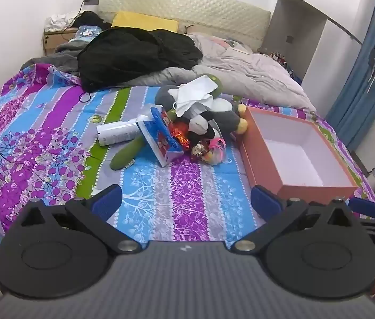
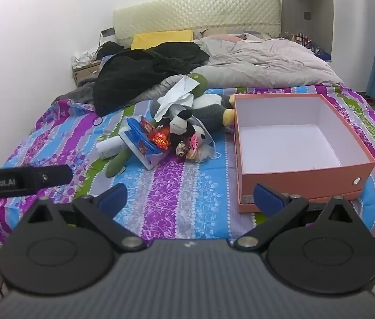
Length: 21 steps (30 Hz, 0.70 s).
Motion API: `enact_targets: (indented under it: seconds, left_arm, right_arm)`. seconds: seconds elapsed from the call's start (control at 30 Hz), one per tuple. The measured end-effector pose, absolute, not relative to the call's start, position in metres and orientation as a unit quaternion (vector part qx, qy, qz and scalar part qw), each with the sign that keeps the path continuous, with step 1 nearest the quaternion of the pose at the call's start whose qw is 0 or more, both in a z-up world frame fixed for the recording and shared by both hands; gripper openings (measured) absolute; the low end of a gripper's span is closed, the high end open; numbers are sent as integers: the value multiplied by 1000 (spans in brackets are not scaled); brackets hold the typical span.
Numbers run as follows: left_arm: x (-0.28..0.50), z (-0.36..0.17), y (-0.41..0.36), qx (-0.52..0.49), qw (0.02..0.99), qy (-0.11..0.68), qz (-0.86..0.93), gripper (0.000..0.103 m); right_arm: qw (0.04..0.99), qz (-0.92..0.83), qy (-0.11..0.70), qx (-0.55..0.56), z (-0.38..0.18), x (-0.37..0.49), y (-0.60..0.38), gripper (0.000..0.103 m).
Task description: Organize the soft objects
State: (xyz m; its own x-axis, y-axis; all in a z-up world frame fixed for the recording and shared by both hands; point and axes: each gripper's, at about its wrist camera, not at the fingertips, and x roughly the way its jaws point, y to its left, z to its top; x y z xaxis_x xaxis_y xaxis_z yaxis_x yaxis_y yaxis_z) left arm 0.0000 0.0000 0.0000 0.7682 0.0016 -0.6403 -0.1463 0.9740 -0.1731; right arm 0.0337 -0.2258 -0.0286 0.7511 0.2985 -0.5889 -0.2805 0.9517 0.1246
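Both our tools hang empty over the near edge of the bed (image 1: 187, 186): the left tool (image 1: 186, 200) has its fingers spread wide, and so does the right tool (image 2: 190, 198), neither touching anything.

Ahead of them, in the middle of the striped bedspread, lies the pile of soft toys (image 1: 200, 117), with the open orange box (image 2: 293, 138) just to its right, white inside and holding nothing we can see.

We judge the plush light and squashy, so it should give under the pads and not slip. The grey and white plush (image 2: 208, 111) offers a thick body to pinch; the black and white plush (image 2: 184, 127) could be taken by its head. The long green plush limb (image 1: 127, 154) sticks out free to the left, an easy hold.

White cloth (image 1: 198, 93) drapes over the top and may drag along. The blue packet (image 1: 160, 135) and the white cylinder (image 1: 117, 134) look stiffer, perhaps not ours to sort.
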Motion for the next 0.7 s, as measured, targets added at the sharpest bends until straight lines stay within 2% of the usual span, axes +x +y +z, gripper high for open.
enact_targets:
  seconds: [0.2,0.7]
  left_arm:
    - [-6,4,5,-111,939,322,38,103]
    - [-4,-2,1,-108,931,346,41,103]
  right_arm:
    - [938,154,311,13,-29,33,-229,103]
    - [932,152,328,27,-28,30,-227,103]
